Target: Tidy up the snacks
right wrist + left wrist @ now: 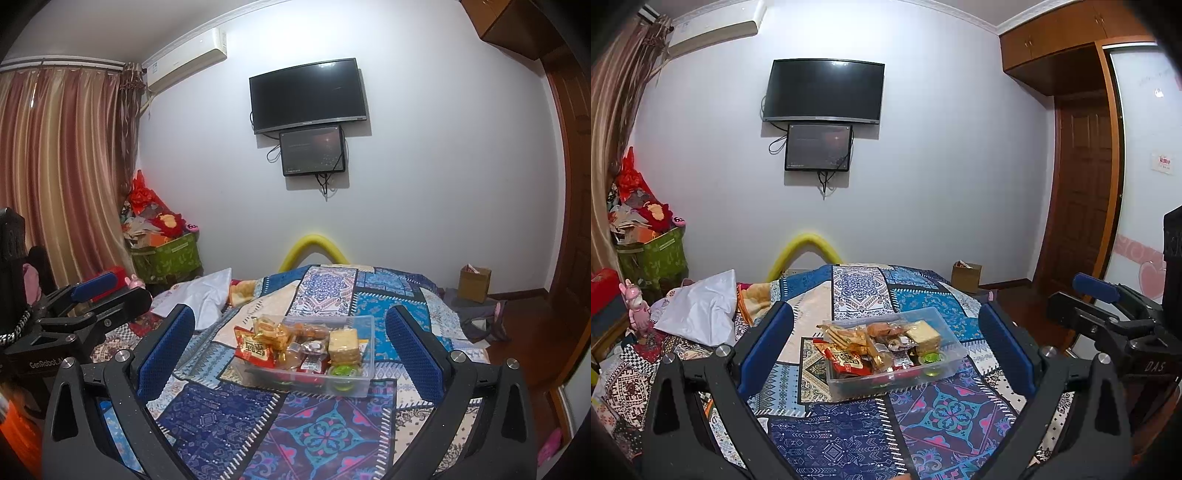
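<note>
Clear snack box (951, 345) sits beyond both wide-open tools, seemingly untouched.

Right gripper (290, 341), jaws spread wide and empty, frames a clear bin (364, 384) of snacks (295, 345) on a patchwork quilt (317, 435). The left gripper (101, 291) sits at far left, apart from the bin. A TV (308, 96) hangs on the wall behind.
</note>
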A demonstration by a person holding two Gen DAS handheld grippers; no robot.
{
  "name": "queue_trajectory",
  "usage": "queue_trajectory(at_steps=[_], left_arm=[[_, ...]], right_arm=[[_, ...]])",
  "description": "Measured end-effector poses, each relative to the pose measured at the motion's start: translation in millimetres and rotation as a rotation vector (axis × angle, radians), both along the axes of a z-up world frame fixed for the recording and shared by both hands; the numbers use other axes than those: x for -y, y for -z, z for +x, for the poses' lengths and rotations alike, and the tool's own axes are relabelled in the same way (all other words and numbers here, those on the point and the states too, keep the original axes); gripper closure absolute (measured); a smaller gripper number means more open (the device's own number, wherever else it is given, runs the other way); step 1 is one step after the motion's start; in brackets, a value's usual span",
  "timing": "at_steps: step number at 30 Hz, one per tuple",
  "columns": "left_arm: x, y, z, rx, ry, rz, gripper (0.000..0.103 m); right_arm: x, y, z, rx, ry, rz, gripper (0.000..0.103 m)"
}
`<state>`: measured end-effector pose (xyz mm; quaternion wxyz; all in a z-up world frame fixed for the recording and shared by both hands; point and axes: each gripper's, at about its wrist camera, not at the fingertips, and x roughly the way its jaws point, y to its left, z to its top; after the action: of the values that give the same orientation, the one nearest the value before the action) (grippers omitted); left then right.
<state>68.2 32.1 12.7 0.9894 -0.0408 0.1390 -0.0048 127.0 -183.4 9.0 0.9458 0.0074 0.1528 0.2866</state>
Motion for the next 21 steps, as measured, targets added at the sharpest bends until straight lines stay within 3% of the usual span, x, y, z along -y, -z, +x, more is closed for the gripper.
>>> queue_trajectory(at_steps=[21], left_arm=[[2.9,1.9,-0.6,-0.003,0.025,0.003,0.002]], right_arm=[[5.0,0.5,0.1,-0.007,0.005,0.005,0.000]])
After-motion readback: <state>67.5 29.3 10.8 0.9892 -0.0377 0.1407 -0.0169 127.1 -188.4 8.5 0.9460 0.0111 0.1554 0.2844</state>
